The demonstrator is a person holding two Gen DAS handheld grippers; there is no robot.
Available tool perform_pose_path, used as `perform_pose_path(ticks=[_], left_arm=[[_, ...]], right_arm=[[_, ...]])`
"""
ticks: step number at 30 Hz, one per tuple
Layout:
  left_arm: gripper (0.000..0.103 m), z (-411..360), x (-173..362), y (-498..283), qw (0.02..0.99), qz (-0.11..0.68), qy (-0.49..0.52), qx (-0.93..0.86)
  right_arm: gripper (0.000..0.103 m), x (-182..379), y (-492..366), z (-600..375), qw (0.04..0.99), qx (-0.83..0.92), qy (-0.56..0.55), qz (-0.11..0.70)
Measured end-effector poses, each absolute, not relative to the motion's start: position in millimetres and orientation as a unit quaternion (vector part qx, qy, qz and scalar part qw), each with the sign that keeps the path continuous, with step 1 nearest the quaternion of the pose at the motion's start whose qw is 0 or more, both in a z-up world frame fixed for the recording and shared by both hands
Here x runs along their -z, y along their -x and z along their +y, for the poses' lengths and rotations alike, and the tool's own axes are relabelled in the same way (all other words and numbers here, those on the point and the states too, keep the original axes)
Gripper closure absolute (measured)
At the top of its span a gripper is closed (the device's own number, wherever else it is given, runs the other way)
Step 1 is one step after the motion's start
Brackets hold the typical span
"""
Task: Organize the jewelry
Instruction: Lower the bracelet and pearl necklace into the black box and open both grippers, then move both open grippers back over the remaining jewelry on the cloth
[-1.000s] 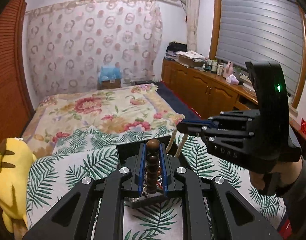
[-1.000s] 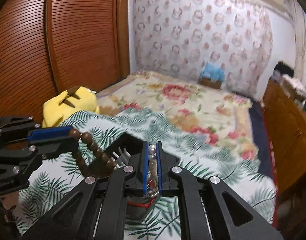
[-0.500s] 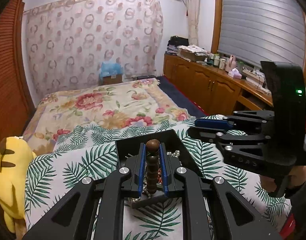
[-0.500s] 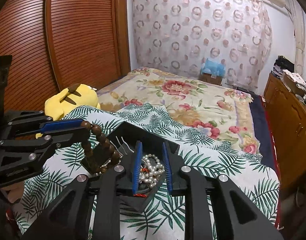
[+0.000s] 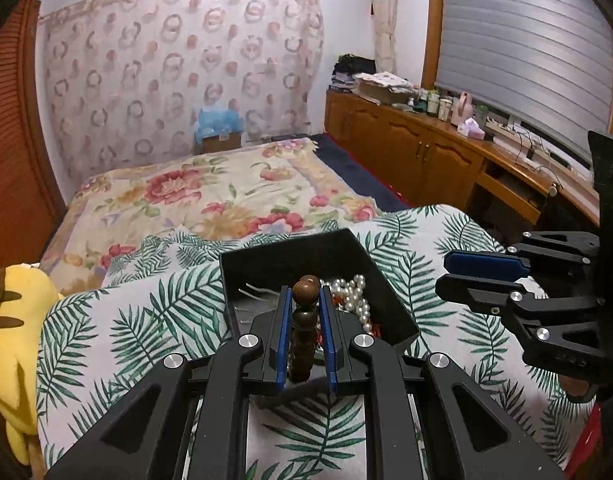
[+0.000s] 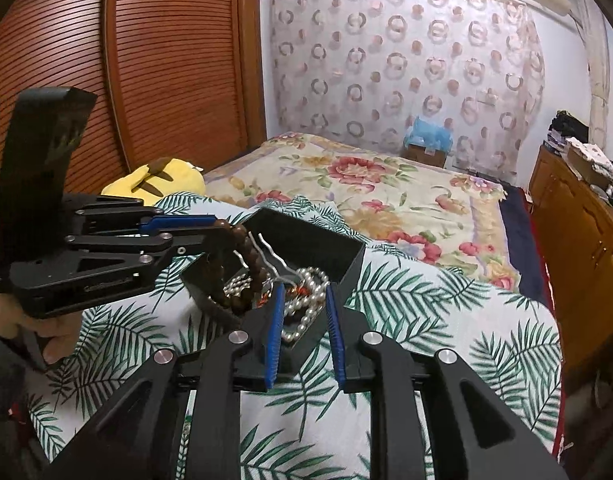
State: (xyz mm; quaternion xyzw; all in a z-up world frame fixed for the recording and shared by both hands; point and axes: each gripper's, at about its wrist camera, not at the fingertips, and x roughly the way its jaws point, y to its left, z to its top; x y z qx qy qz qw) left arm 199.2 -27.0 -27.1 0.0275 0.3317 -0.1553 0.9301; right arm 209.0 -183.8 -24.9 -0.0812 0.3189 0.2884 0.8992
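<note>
The left gripper [image 5: 302, 312] clamps a brown wooden bead bracelet [image 6: 242, 264], its loop hanging lengthwise down into the black box [image 5: 390, 304] on the palm-print cloth [image 6: 426, 300]. The right gripper [image 6: 304, 308], jaws parted and empty, hovers over the pearls [image 6: 306, 304] inside.

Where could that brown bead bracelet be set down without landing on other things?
Bare palm-leaf cloth lies between the black box and the yellow plush toy, and right of the box toward the right gripper. The box is crowded with pearls. The left gripper holds the wooden bead bracelet.
</note>
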Motion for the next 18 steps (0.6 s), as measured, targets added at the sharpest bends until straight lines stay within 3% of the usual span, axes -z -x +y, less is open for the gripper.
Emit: perform_pose_path(ticks=[9,13,14,16,18], left_arm=[[0.089,-33,28,-189,0.931,0.329,-0.031,0.157],[0.068,-28,18,-173,0.936,0.314,-0.028,0.157],[0.067,-27,16,-168,0.937,0.311,-0.030,0.157],[0.059,-24,13,-158,0.938,0.307,-0.034,0.154],[0.052,-19,12,-148,0.940,0.302,-0.035,0.152]], right_arm=[[0.080,35,-194,-187,0.900,-0.285,0.077,0.321],[0.080,40,-184,-189,0.899,-0.287,0.070,0.324],[0.079,42,-181,-189,0.898,-0.287,0.070,0.325],[0.072,46,-174,-189,0.897,-0.289,0.070,0.327],[0.070,51,-166,-187,0.893,-0.296,0.071,0.330]])
